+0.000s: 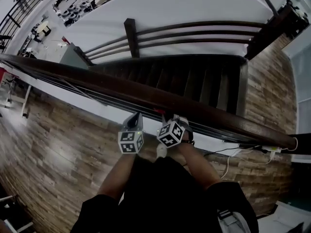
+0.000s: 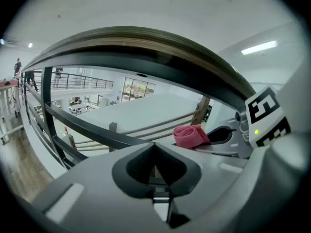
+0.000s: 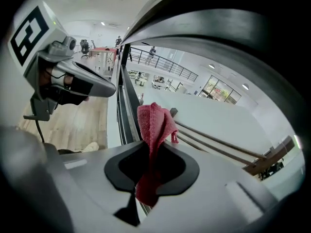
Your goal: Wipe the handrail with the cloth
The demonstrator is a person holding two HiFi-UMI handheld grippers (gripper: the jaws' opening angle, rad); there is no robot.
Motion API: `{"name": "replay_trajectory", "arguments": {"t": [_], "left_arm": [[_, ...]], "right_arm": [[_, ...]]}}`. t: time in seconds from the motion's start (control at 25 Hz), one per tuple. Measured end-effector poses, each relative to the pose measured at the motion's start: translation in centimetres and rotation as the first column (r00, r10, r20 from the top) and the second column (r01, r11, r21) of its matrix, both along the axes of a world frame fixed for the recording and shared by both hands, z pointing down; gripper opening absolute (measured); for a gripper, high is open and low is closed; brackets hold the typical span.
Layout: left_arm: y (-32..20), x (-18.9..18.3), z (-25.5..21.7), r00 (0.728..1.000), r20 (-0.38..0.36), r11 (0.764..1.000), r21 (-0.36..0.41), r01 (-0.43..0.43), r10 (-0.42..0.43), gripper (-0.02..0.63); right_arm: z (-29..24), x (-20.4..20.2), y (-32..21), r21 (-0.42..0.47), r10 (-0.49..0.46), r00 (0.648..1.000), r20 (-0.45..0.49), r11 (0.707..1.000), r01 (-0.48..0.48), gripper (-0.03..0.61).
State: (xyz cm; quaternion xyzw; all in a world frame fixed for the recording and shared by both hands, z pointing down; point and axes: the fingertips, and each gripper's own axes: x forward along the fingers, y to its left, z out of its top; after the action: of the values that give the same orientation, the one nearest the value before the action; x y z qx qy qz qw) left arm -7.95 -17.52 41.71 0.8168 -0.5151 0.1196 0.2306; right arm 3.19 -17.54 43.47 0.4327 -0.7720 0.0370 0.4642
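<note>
Beneath the dark wooden handrail (image 1: 160, 100), the right gripper (image 3: 148, 152) clamps a red cloth (image 3: 155, 120); the left gripper (image 2: 154, 152), just beside it, has its jaws pressed together, empty.

Bright even light from ceiling strips (image 2: 259, 47) above me, white walls (image 1: 170, 8) washed out, my head view dimmer, stairs (image 1: 194, 81) near black, strong fisheye bend and dark corners in my gripper views, near rail (image 3: 218, 28) blurred.
</note>
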Motion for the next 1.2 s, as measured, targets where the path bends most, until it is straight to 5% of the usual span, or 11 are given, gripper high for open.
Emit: {"name": "replay_trajectory", "arguments": {"t": [0.36,1.2], "left_arm": [[-1.5,-5.0,0.7,1.000,0.000,0.999,-0.036,0.010,-0.010,0.000],[-5.1,-12.6,1.3,0.990,0.023,0.989,-0.068,-0.134,0.136,0.000]], "right_arm": [[-0.1,-5.1,-1.6,0.008,0.001,1.000,-0.007,1.000,-0.001,0.043],[-0.4,-10.3,-4.7,0.013,0.208,0.978,0.032,0.978,-0.209,0.043]]}}
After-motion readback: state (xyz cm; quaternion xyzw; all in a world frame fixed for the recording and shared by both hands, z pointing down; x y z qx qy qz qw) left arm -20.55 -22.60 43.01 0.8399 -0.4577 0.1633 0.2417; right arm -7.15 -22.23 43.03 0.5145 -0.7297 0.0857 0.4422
